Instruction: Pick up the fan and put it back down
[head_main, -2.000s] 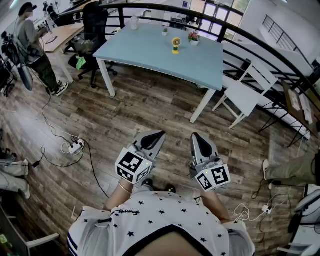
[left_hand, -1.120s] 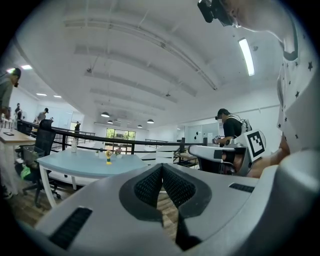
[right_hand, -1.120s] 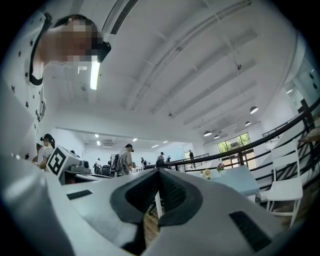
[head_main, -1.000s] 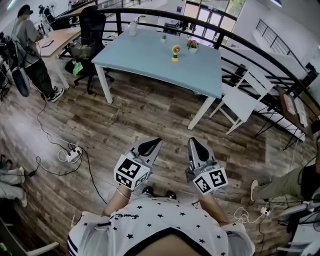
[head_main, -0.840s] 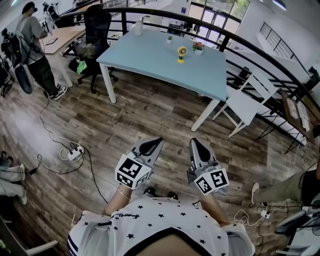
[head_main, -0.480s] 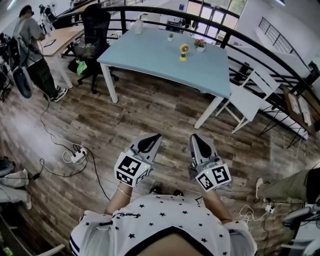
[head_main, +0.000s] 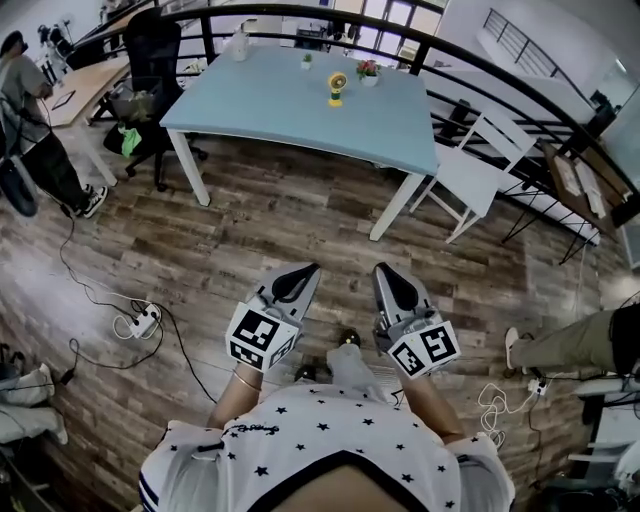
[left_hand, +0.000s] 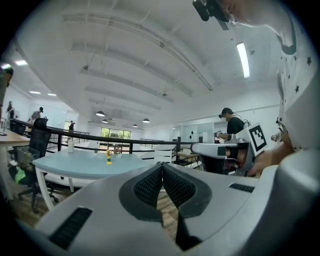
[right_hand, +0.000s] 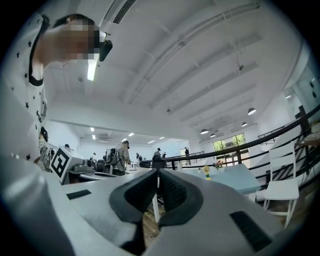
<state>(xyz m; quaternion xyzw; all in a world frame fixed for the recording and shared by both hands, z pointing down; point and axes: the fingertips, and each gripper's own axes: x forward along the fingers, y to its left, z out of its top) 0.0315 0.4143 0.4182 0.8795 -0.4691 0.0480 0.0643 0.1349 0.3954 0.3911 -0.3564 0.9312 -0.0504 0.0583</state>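
Fan stands upright on blue table

Fan on table, well ahead of left gripper & right gripper; chair ahead-right of right gripper, beside table; power strip on floor, left of left gripper.

a white chair stands just beside the light blue table.
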